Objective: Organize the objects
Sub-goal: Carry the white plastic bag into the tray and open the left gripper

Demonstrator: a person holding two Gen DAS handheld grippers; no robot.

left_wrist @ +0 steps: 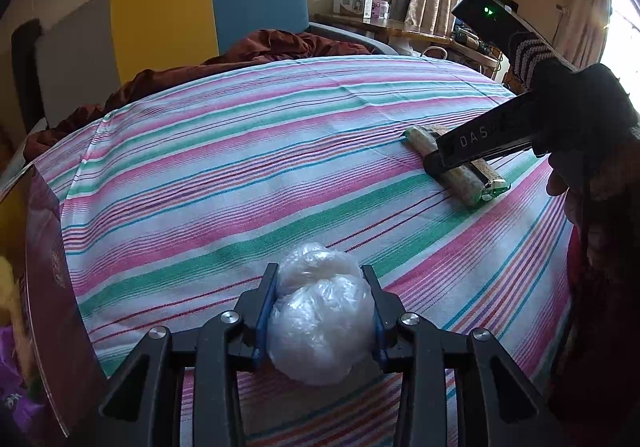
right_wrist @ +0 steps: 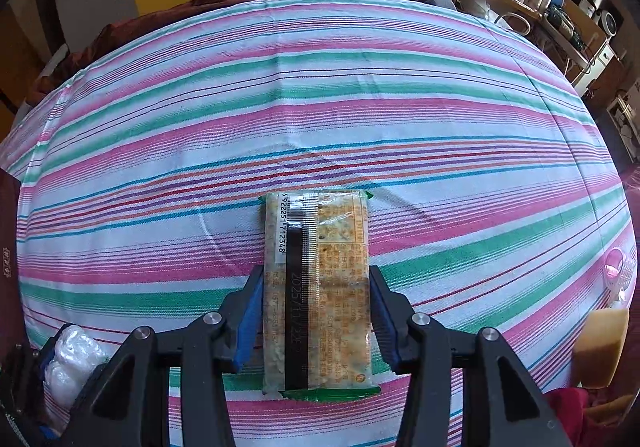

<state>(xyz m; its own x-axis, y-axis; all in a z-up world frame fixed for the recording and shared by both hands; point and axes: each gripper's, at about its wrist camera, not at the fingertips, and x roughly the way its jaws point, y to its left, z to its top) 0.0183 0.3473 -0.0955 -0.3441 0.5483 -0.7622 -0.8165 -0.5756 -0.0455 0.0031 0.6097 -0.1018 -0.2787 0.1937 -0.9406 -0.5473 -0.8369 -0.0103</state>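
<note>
My left gripper (left_wrist: 320, 279) is shut on a crumpled clear plastic bag bundle (left_wrist: 320, 323), held over the striped cloth (left_wrist: 240, 167). The bundle also shows at the lower left of the right wrist view (right_wrist: 72, 359). My right gripper (right_wrist: 317, 283) is closed around a flat snack packet (right_wrist: 316, 287) with a barcode and a printed date, lying lengthwise on the striped cloth (right_wrist: 320, 107). In the left wrist view the right gripper (left_wrist: 464, 167) sits over the packet (left_wrist: 456, 175) at the right.
A dark maroon box edge (left_wrist: 52, 287) stands at the left. A brown quilt (left_wrist: 240, 55) lies at the far end before a yellow and blue headboard (left_wrist: 200, 7). A yellow block (right_wrist: 600, 347) and a pink-capped clear item (right_wrist: 618, 271) sit at the right.
</note>
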